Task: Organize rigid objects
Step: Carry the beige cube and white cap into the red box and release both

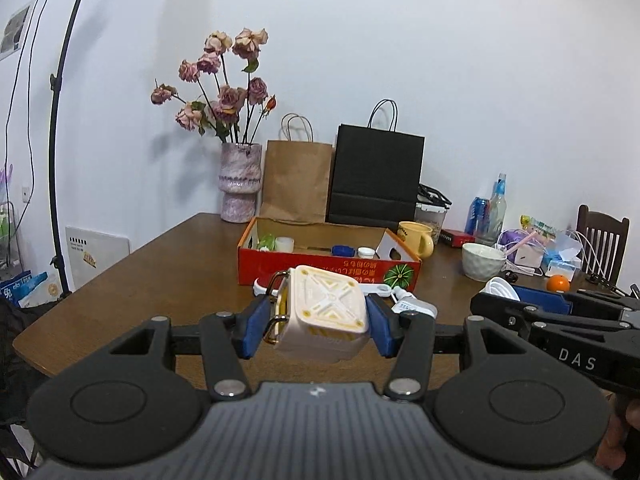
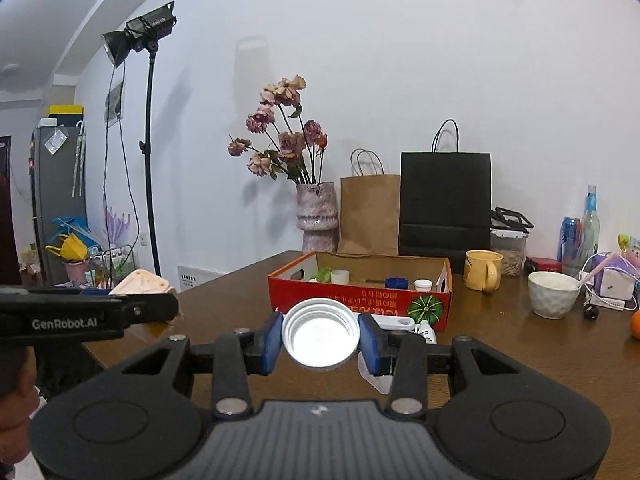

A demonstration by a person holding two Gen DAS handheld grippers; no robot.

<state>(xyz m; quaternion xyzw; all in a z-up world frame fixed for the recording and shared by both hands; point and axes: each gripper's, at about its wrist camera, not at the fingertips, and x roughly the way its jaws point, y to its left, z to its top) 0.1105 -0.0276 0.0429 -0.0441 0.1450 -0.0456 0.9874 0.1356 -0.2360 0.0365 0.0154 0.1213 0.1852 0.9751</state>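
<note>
the left gripper (image 1: pixel 322 322) is clenched on a cream plastic case (image 1: pixel 326 314), held above the table (image 1: pixel 160 264), with the red box (image 1: pixel 328 270) at 12 o'clock. it looks light, stiff and slick; flat sides suit the pads. the right gripper (image 2: pixel 320 338) grasps a white lid (image 2: pixel 320 334) by its rim. only the right view shows the lid's hollow inside and ridges.

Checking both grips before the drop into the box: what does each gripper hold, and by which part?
Left gripper: cream square box, jaws on two opposite sides. Right gripper: white lid, jaws across its rim.
</note>
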